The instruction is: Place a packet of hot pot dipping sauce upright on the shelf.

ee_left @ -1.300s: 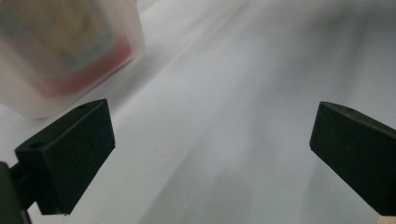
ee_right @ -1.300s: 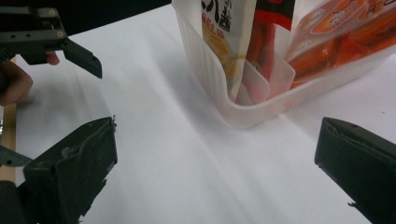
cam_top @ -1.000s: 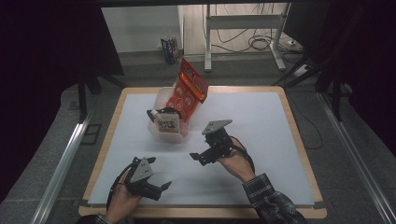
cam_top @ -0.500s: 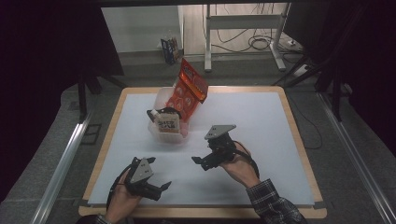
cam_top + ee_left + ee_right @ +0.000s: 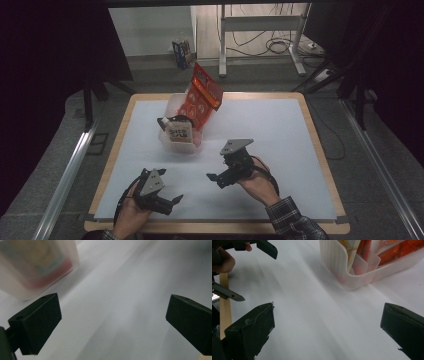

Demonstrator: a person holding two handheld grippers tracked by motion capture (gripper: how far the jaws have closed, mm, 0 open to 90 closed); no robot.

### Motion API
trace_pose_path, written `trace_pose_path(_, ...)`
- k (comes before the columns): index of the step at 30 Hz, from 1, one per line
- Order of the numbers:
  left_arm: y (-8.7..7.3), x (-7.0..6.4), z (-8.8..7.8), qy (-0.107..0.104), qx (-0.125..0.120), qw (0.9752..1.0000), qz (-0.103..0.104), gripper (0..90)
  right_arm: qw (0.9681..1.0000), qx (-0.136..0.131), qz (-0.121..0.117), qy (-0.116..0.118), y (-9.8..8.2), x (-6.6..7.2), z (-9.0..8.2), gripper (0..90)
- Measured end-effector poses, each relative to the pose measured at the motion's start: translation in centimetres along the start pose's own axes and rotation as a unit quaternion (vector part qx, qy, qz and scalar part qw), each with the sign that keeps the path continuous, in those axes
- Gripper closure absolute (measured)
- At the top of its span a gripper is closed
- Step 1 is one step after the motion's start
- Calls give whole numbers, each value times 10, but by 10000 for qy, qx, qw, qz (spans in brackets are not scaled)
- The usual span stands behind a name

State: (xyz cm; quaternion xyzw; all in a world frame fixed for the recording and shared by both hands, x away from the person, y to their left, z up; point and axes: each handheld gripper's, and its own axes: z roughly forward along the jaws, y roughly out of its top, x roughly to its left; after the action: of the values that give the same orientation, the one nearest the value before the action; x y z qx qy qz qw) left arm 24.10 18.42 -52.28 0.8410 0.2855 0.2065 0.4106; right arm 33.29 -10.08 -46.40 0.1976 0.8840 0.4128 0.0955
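Note:
A translucent white bin (image 5: 176,145) stands on the white mat left of centre, holding snack packets. A tall red-orange packet (image 5: 202,97) leans out of its back, and a beige-labelled packet (image 5: 180,135) sits at its front. My left gripper (image 5: 172,205) is open near the front edge, below and left of the bin. In the left gripper view its jaws (image 5: 113,320) spread wide over bare mat, with the bin (image 5: 37,265) at upper left. My right gripper (image 5: 216,180) is open, right of the left one. Its jaws (image 5: 327,330) face the bin (image 5: 352,270) and hold nothing.
The white mat (image 5: 270,130) covers a wood-rimmed table (image 5: 320,150), with bare mat across the right half. The right gripper view shows the left gripper's fingers (image 5: 265,248) at upper left. Behind the table are metal frame legs (image 5: 222,45), floor cables and a small box (image 5: 182,50).
My right gripper has drifted slightly right and toward the person, still open. The left gripper and the bin have not moved.

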Motion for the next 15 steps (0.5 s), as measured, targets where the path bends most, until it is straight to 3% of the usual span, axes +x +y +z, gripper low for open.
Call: trace_pose_path(15, 0, -2, 2, -17, 58, 10000, 47, 1, 9999, 53, -28, -111, -12, 2, -7, 0)
